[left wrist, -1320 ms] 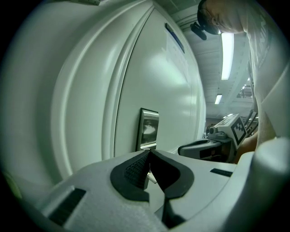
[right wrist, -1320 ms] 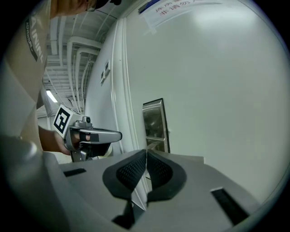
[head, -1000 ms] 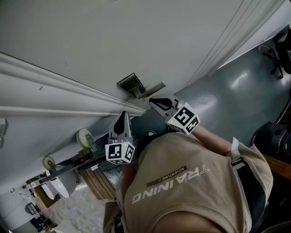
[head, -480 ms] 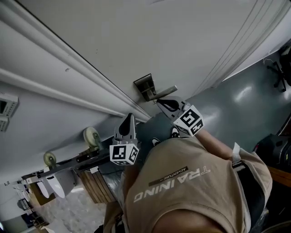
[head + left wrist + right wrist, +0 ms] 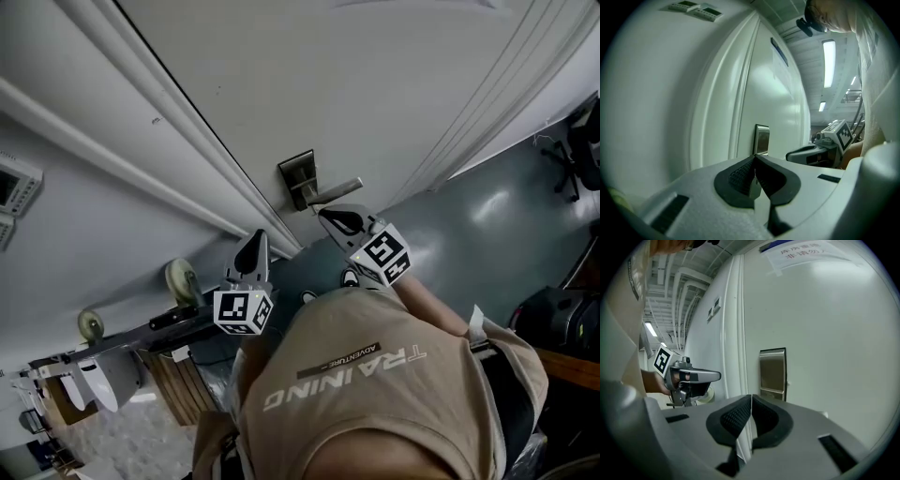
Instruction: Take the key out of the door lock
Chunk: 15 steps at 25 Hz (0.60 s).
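A steel lock plate [image 5: 298, 178] with a lever handle [image 5: 337, 189] sits on the pale door [image 5: 375, 84]. I cannot make out a key in any view. My right gripper [image 5: 328, 216] is shut with nothing in it, its tips just below the lever and apart from it. My left gripper [image 5: 255, 238] is further left by the door frame, also shut on nothing. In the left gripper view the closed pads [image 5: 754, 158] point at the plate [image 5: 761, 139]. In the right gripper view the closed pads [image 5: 751, 398] sit below the plate [image 5: 772, 369].
The door frame moulding [image 5: 187, 141] runs diagonally left of the lock. A cart with castors [image 5: 178, 278] and a wooden piece [image 5: 173, 384] stand at lower left. A wall panel [image 5: 11, 187] is at far left, an office chair [image 5: 583, 141] at far right. A paper notice [image 5: 797, 251] hangs on the door.
The head view has swung, so the door and lock plate now sit higher and more upright in it. Both grippers stay shut and hold about the same places below the lever.
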Available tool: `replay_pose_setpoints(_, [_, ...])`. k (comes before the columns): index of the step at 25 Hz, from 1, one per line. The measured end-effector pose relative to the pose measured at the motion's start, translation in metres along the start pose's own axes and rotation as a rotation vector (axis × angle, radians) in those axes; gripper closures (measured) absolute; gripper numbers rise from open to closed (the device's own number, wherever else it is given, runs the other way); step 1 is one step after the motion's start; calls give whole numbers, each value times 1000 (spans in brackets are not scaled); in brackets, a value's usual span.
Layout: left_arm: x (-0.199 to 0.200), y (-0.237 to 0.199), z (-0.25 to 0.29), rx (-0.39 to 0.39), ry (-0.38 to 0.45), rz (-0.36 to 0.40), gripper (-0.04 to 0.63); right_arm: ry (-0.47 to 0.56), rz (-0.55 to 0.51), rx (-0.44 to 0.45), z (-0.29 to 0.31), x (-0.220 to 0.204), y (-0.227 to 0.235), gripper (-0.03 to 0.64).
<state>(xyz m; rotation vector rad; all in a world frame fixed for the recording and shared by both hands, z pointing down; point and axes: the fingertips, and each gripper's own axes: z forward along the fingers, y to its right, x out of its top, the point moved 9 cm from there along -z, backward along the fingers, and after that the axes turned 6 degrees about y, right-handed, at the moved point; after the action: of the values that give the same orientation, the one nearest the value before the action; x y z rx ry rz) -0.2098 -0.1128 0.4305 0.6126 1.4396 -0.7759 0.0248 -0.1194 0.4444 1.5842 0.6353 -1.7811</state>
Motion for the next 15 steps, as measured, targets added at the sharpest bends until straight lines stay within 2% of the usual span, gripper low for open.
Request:
replay_pose_setpoints(3, [0, 5, 5, -16, 17, -15, 586, -34, -26, -27, -3, -4, -2, 603])
replay_pose_setpoints(7, [-3, 8, 7, -26, 9, -20, 586, -96, -199, -63, -8, -5, -7, 603])
replay_pose_setpoints(8, [-3, 8, 6, -26, 4, -17, 586, -104, -216, -61, -9, -6, -9, 603])
replay_pose_setpoints(15, [-7, 4, -4, 0, 1, -25, 586, -77, -53, -58, -14, -13, -5, 603])
